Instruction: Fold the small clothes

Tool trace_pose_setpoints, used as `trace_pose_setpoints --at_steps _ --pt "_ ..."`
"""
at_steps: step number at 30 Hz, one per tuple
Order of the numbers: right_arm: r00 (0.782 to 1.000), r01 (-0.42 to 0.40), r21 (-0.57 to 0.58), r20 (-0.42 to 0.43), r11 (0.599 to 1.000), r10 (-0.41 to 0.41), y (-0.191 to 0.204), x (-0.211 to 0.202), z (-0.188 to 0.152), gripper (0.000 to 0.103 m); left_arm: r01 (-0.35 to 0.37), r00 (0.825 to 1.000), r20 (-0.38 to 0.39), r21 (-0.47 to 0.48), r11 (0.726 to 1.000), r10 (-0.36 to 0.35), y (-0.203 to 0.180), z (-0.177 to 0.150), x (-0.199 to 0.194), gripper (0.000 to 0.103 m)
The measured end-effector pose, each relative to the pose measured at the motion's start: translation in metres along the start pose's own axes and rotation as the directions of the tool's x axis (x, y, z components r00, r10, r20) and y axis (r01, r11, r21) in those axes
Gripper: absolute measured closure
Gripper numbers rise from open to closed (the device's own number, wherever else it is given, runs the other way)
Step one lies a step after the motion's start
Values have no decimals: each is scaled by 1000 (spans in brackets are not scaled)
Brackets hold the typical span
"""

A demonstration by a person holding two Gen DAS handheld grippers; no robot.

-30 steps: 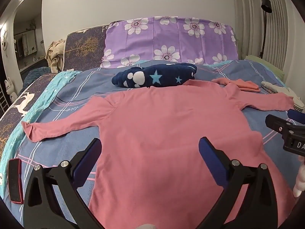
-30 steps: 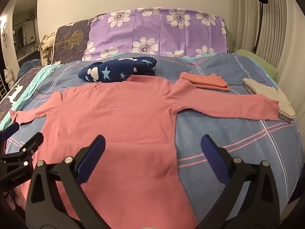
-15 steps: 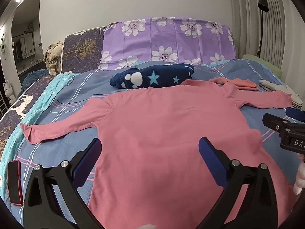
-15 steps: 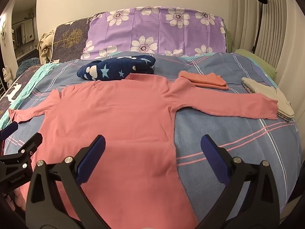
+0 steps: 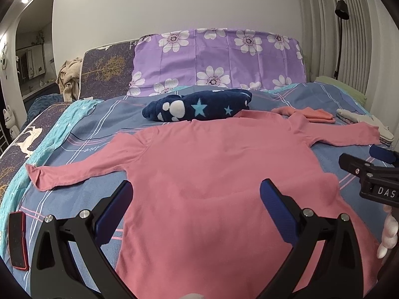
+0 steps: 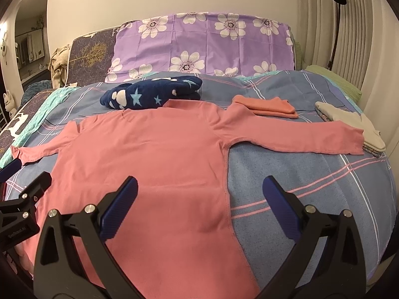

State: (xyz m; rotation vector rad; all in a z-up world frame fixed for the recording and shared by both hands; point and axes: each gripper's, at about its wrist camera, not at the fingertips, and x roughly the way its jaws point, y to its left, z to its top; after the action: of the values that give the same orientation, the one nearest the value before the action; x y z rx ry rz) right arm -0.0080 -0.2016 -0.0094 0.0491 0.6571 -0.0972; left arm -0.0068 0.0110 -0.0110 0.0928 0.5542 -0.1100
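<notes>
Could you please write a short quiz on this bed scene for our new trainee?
1. True or false: the pink shirt lies flat with both sleeves spread out.
2. What lies beyond the shirt's collar? A) the dark blue starry bundle B) a shoe C) a book
3. Fill in: both the left tongs and the right tongs are ____, holding nothing.

Key
1. True. One sleeve reaches toward the folded pale clothes, the other toward the bed's far side.
2. A. It lies between the collar and the purple flowered pillow.
3. Open. The shirt shows between the blue pads of each.
</notes>
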Motion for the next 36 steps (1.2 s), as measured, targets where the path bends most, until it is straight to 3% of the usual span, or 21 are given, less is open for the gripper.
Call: trace_pose_setpoints --at_steps 5,17,26,31,36 --pt "1000 -6 4 -19 1000 6 0 5 -4 2 -25 1000 19 -15 1000 25 4 1 -2 1" --pt "1000 0 -33 -5 999 0 6 6 -8 4 22 999 -34 -29 999 -23 11 -4 5 1" --pt "1000 -12 -45 -2 999 12 8 3 -10 14 21 999 -40 -33 999 -22 14 -7 5 1" --pt "998 -55 -45 -9 997 54 10 2 -12 26 10 999 -39 -32 999 -11 16 -11 4 2" --pt "998 -60 -53 -12 997 60 13 2 -13 31 16 999 -48 -35 999 -17 17 -12 4 10"
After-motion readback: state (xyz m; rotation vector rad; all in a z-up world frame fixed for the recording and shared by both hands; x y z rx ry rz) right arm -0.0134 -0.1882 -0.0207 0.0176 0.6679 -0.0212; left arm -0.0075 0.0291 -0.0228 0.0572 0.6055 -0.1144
